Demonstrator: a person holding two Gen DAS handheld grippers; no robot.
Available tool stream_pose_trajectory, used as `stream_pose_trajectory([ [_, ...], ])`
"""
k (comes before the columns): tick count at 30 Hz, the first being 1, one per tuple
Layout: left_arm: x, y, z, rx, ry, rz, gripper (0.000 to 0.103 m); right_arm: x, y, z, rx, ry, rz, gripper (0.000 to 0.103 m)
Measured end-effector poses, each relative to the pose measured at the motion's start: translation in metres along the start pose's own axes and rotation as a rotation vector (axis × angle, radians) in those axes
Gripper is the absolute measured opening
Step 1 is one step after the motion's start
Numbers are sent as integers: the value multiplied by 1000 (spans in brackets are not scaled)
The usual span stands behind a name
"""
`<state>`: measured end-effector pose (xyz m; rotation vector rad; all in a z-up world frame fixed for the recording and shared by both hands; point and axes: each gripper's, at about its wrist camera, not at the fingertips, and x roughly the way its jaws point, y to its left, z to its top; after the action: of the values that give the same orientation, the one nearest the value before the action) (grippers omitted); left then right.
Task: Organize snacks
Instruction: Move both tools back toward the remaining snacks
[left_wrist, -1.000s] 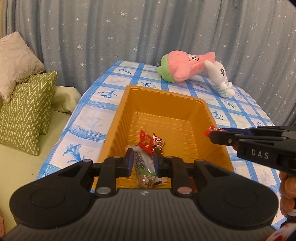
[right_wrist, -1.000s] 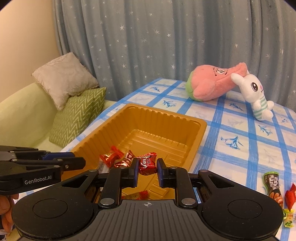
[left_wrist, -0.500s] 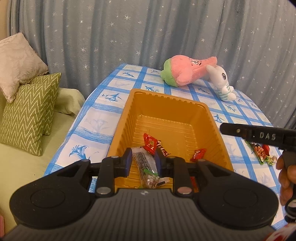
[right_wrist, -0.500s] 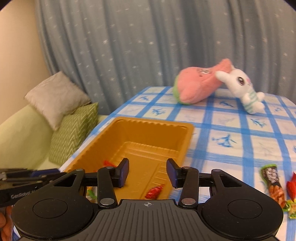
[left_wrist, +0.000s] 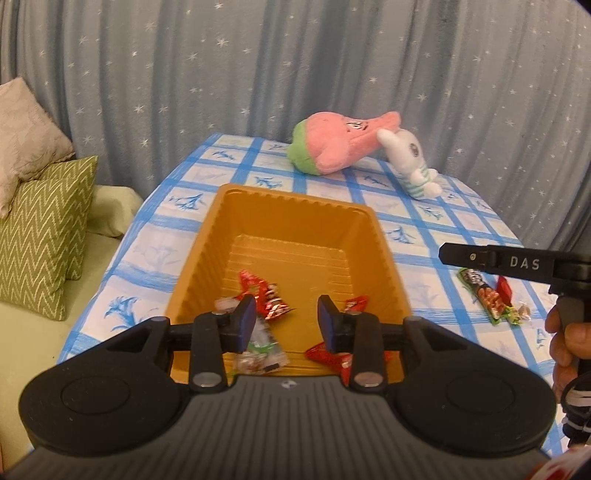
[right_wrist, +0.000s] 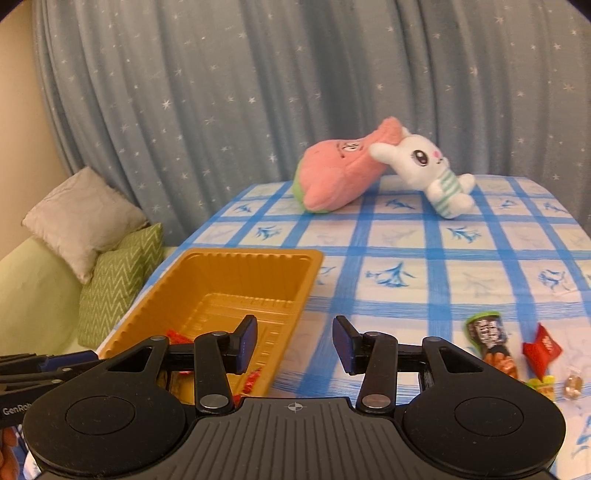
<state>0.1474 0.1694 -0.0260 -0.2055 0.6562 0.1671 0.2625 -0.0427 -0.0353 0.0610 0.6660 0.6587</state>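
Two hand-held grippers worked over an orange tray (left_wrist: 384, 251) on a blue-checked tabletop (right_wrist: 406, 295) as snacks were sorted. The left hand-held gripper (left_wrist: 287, 325) hung above the tray's near end with its jaws apart and nothing between them; several wrapped candies (left_wrist: 267, 299) and a clear packet (left_wrist: 260, 350) lay on the tray floor below. The right hand-held gripper (right_wrist: 294, 345), jaws likewise spread and empty, pointed past the tray's right wall toward open cloth. Snacks yet to be gathered sat on the tabletop to the right, well apart from the tray: a long green-topped snack bar (right_wrist: 489, 341), a red packet (right_wrist: 542, 349) just beside it and a small wrapped sweet (right_wrist: 571, 382). The remaining pieces looked small, flat and slippery; a pinch on a crinkled wrapper edge could slide off or flick the sweet away. A low carry back might also catch the light tray's rim and shove it toward the nearby left table edge.
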Motion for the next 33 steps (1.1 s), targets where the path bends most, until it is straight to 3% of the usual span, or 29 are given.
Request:
stream_pose_trajectory([
  [23, 11, -126, 8, 116, -13, -189, 65, -66, -106, -9, 88, -15, -220, 46],
  [33, 33, -172, -1, 163, 20, -243, 73, -84, -155, -21, 132, 21, -297, 46],
])
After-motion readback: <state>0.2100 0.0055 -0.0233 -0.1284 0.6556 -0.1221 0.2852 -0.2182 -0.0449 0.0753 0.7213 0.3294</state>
